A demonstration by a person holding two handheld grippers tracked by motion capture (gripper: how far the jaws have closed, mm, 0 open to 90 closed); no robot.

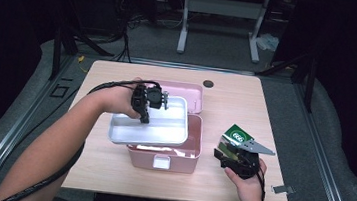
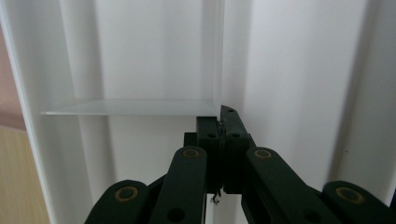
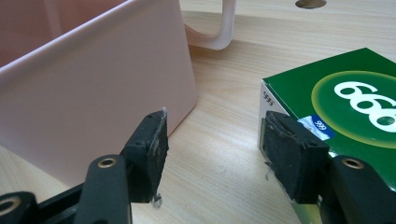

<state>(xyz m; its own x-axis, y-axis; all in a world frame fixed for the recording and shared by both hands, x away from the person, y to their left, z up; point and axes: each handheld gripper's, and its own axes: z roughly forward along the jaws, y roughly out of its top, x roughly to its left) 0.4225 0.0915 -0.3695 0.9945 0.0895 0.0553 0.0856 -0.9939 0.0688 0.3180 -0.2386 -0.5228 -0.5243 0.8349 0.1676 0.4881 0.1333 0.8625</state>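
A white compartment tray (image 1: 163, 129) hangs tilted over the open pink box (image 1: 163, 158). My left gripper (image 1: 144, 108) reaches into it from the far left side. In the left gripper view its jaws (image 2: 220, 116) are shut on a thin upright divider of the tray (image 2: 154, 56). My right gripper (image 1: 228, 153) rests low on the table to the right of the pink box. Its jaws (image 3: 215, 135) stand open with bare wood between them. A green carton (image 3: 336, 93) lies just behind the right pad (image 3: 292, 149), and the pink box wall (image 3: 93, 84) is beyond the left one. The green carton (image 1: 237, 135) lies flat.
The pink lid (image 1: 190, 92) lies behind the box, its curved handle (image 3: 224, 28) on the table. A dark round hole (image 1: 208, 83) marks the table's far edge. A small metal clip (image 1: 280, 189) sits at the near right corner. A desk frame (image 1: 222, 24) stands beyond.
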